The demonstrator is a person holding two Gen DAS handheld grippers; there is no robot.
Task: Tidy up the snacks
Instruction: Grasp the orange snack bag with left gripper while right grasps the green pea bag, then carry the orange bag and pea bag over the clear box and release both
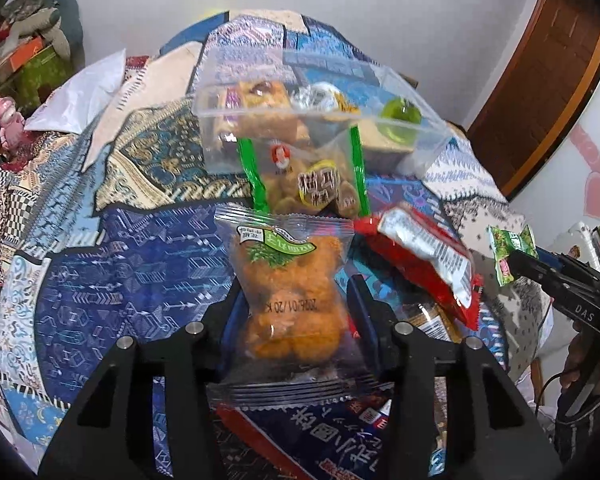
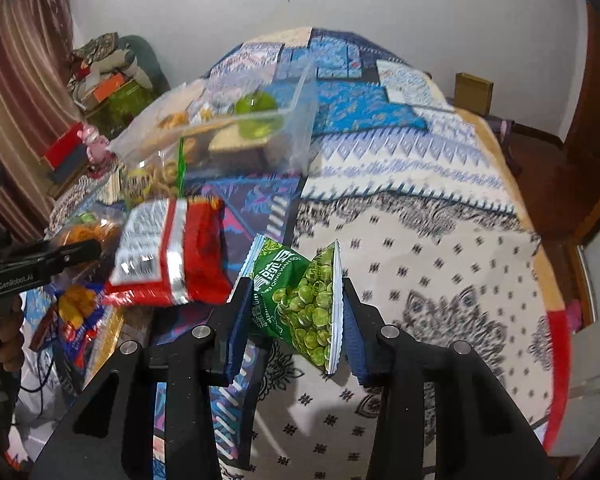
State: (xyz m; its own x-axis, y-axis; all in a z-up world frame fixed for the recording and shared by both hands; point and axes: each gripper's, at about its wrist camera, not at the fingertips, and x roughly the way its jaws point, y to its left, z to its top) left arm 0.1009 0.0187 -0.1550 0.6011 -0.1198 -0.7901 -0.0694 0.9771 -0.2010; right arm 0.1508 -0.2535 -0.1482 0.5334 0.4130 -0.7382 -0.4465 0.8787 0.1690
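Clear packet of orange fried snack (image 1: 290, 300) sits centre of the left wrist view, pinched between the pads of the left hand-held gripper (image 1: 294, 300); its lower seal is partly cut off by the gripper body; the date print reads upside down. Green pea packet (image 2: 300, 304) is at centre of the right wrist view, squeezed and crumpled in the right hand-held gripper (image 2: 296, 312); the same packet shows small at the right edge of the left view. Red packet (image 2: 172, 256) lies left of centre, blurred, text unreadable. Clear plastic box (image 1: 300, 120) in the upper centre holds mixed snacks and a green round item (image 1: 400, 120); contents hard to tell through the walls. All of it lies on a patterned bedspread (image 2: 440, 264); more packets at the lower left are half hidden.
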